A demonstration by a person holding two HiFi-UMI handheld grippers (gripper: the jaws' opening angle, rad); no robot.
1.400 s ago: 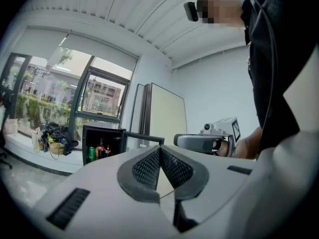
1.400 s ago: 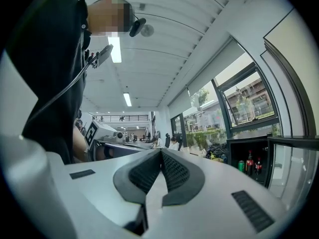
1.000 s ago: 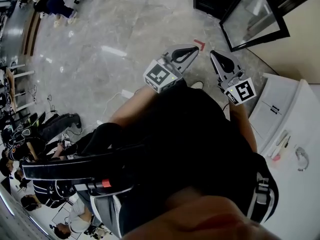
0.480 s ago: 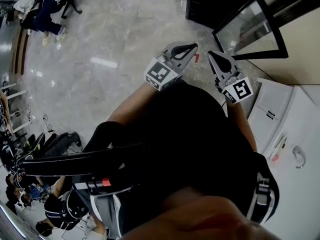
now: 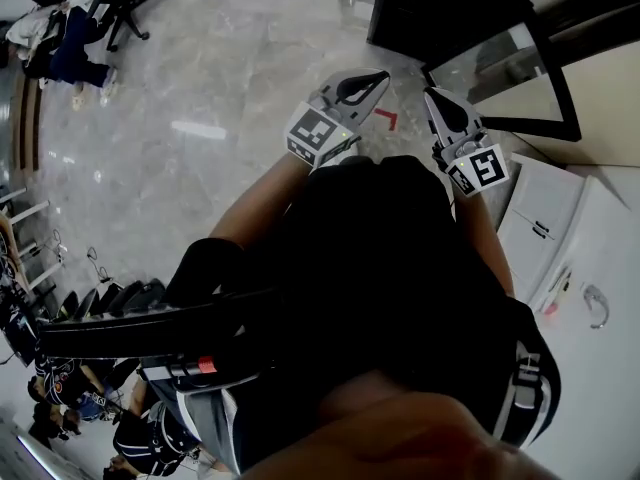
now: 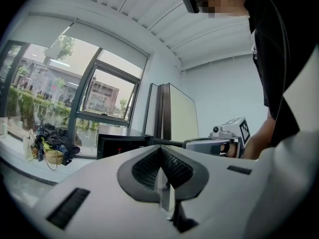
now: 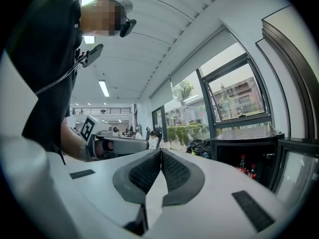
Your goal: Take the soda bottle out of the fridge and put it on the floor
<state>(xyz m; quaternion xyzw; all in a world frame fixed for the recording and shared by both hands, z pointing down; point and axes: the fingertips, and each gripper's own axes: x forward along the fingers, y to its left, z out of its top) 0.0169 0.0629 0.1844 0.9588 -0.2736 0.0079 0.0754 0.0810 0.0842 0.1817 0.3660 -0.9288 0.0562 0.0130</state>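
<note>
The black fridge (image 5: 450, 3) stands open at the top of the head view, its glass door (image 5: 500, 68) swung out to the right. In the right gripper view two small red-capped bottles (image 7: 243, 165) stand inside the fridge (image 7: 239, 151); I cannot tell which is the soda bottle. My left gripper (image 5: 376, 78) and right gripper (image 5: 431, 97) are held side by side in the air in front of me, short of the fridge. Both are shut and empty. The shut left jaws (image 6: 160, 149) and shut right jaws (image 7: 161, 151) each show pads pressed together.
The floor is grey marble (image 5: 230, 88), with a red tape corner (image 5: 385, 118) just past the grippers. A white cabinet (image 5: 560, 228) stands at the right. People and office chairs (image 5: 70, 18) are far off at the left. Bags lie under the window (image 6: 50, 143).
Both grippers have moved a little closer to the fridge, and more of its dark inside shows at the top of the head view. Their jaws have stayed shut.
</note>
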